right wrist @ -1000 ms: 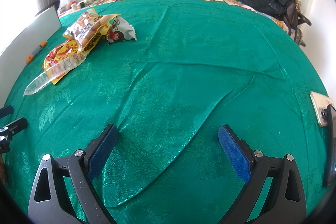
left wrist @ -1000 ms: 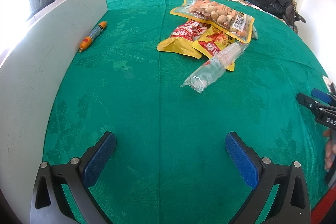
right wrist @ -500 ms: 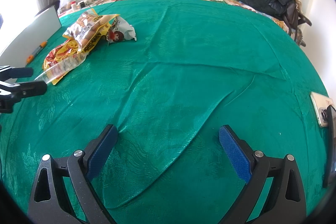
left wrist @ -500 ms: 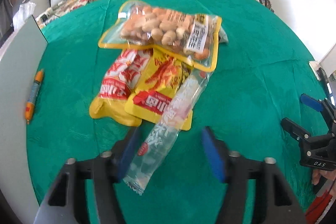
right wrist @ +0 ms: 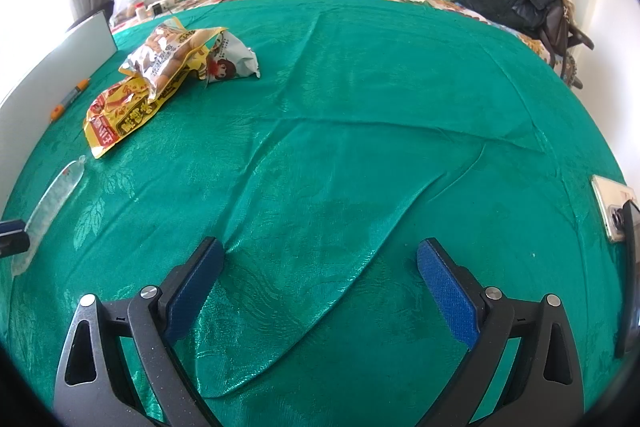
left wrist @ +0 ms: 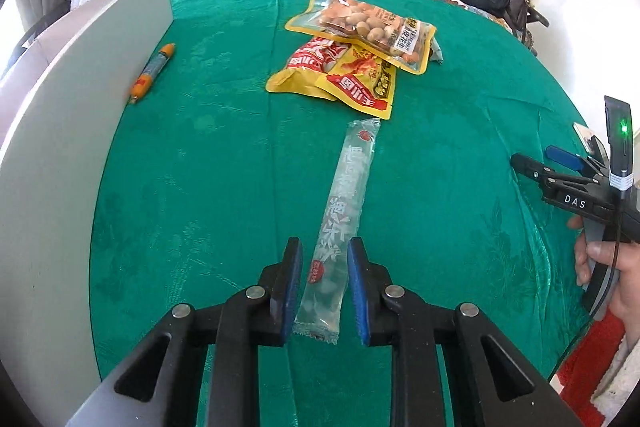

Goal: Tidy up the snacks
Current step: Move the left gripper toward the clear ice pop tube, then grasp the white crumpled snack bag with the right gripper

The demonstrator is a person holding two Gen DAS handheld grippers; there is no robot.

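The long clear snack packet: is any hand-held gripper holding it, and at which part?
The left hand-held gripper straddles the long clear snack packet at its near end; contact cannot be told. The right hand-held gripper is open and holds nothing.

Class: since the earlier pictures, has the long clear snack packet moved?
Yes. The clear packet has been pulled off the yellow snack bags, toward the camera; it now lies between the left gripper fingers.

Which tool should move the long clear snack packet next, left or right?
Left. The left tool already straddles the near end of the clear packet; whether it grips is unclear. The right tool hangs open over bare green cloth.
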